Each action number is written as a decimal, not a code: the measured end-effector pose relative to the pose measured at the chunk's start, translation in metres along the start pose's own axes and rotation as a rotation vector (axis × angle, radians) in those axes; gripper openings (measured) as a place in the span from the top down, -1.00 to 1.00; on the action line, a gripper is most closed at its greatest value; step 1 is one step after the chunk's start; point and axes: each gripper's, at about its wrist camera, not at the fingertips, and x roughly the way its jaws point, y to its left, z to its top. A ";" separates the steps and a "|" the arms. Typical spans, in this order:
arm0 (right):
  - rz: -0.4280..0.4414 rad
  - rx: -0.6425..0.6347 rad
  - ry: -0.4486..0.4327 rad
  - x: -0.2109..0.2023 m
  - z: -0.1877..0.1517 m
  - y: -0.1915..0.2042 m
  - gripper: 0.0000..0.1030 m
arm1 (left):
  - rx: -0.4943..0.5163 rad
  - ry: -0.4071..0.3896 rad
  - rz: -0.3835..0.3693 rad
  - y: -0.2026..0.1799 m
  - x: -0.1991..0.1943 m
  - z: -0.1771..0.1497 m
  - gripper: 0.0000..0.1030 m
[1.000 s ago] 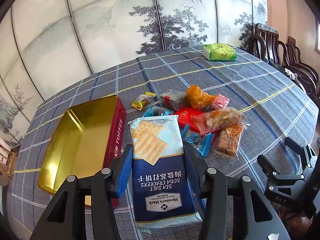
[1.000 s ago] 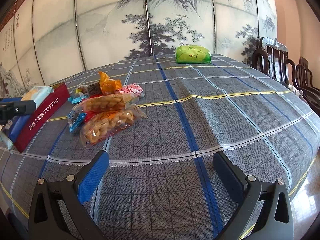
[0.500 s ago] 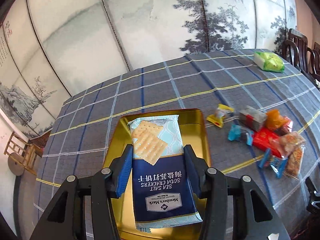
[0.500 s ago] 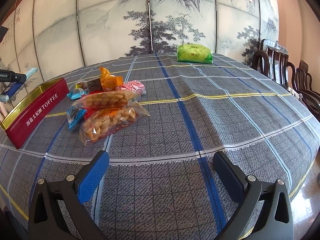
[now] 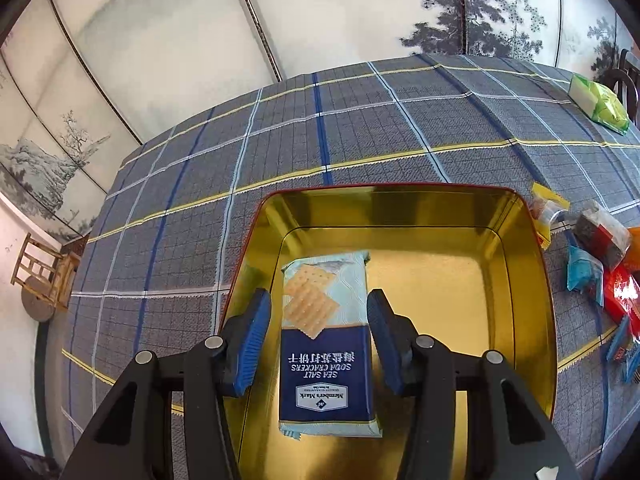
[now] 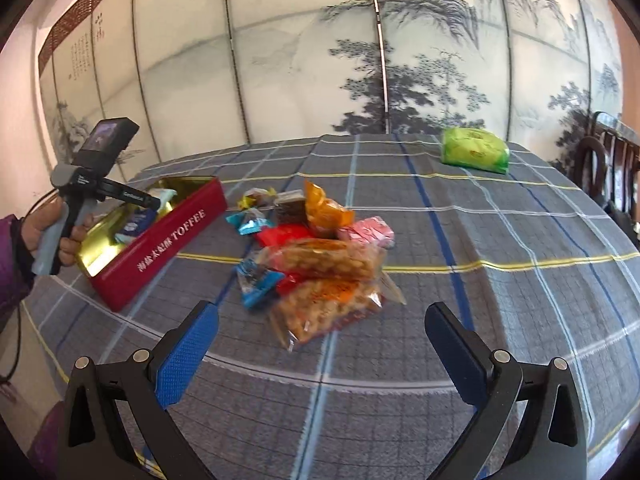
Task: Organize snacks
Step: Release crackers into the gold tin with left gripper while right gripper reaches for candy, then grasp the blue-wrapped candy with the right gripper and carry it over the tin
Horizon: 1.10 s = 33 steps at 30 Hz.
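Now: left gripper over the gold-lined toffee tin, jaws just eased apart; blue pads stand clear of the soda cracker pack, which lies between them inside the tin. Right gripper wide open, nothing between its fingers. Loose snack pile on the plaid tablecloth, at 3 o'clock from the tin. Green packet at 1 o'clock, well apart.

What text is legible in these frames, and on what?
"SEA SALT SODA CRACKERS" and "Member's Mark": cracker pack, seen upside down, above a line of Chinese characters.
"TOFFEE", after Chinese characters: red side of the tin.
Candy wrappers, green pack, wall calligraphy: print too small or blurred to read.
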 end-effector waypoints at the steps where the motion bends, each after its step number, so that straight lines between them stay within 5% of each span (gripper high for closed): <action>1: 0.029 -0.007 0.010 0.004 0.004 0.003 -0.90 | 0.006 -0.004 0.002 0.000 -0.002 0.000 -0.12; 6: 0.193 -0.049 0.103 0.037 0.021 0.021 -0.46 | -0.024 -0.099 0.013 0.007 -0.030 -0.004 -0.33; 10: 0.221 -0.120 0.202 0.068 0.024 0.034 -0.21 | -0.106 -0.225 -0.057 0.017 -0.076 -0.018 -0.89; 16: 0.208 -0.174 0.261 0.094 0.027 0.038 -0.13 | -0.162 -0.351 -0.130 0.019 -0.125 -0.053 -0.98; 30: 0.119 -0.340 0.332 0.113 0.038 0.069 0.02 | -0.179 -0.336 -0.153 0.020 -0.145 -0.105 -0.98; 33: 0.140 -0.375 0.397 0.119 0.031 0.078 0.39 | -0.183 -0.327 -0.169 0.021 -0.146 -0.111 -0.98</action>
